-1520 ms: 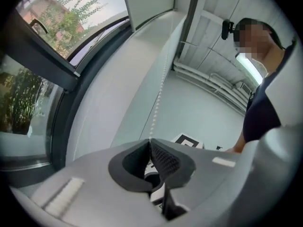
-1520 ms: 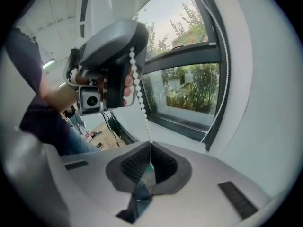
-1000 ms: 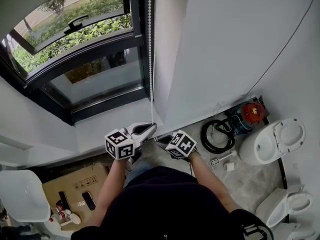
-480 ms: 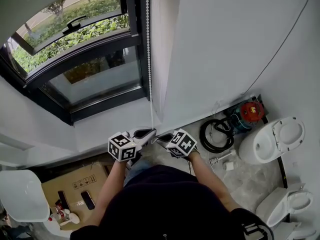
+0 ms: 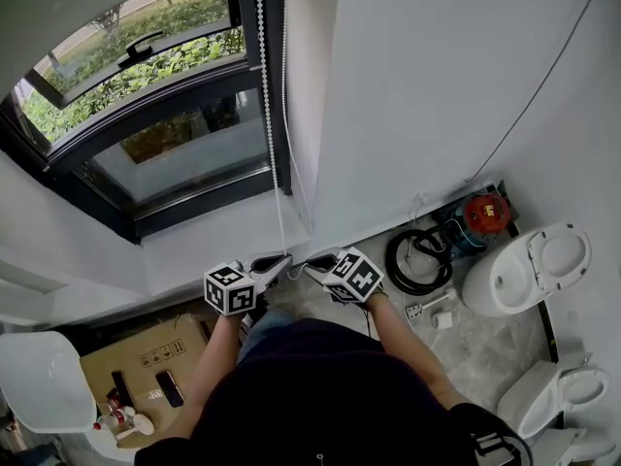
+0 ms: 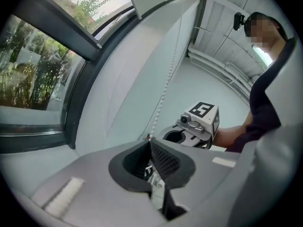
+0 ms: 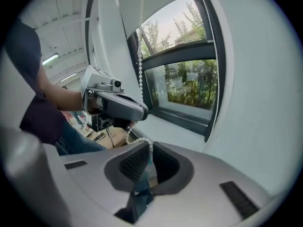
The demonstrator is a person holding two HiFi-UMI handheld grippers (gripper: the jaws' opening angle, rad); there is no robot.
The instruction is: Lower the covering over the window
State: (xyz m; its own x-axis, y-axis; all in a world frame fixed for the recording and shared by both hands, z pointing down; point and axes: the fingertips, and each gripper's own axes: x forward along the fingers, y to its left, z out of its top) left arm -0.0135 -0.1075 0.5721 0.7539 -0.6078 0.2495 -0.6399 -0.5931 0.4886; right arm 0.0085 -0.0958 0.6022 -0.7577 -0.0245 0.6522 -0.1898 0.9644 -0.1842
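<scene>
The bead chain [image 5: 264,85] hangs between window [image 5: 175,153] and wall [image 5: 437,85].

Bright window [image 5: 146,105] daylight, fisheye-warped edges

readable text: none I can make out | cardboard box [image 5: 136,359]: small dark printed marks, too tiny for me to read | my left gripper [image 5: 283,259], right gripper [image 5: 311,262]: black-and-white square markers only, no letters

The left tongs [image 5: 279,260] and right tongs [image 5: 311,263] grip the bead chain [image 5: 265,85].
</scene>
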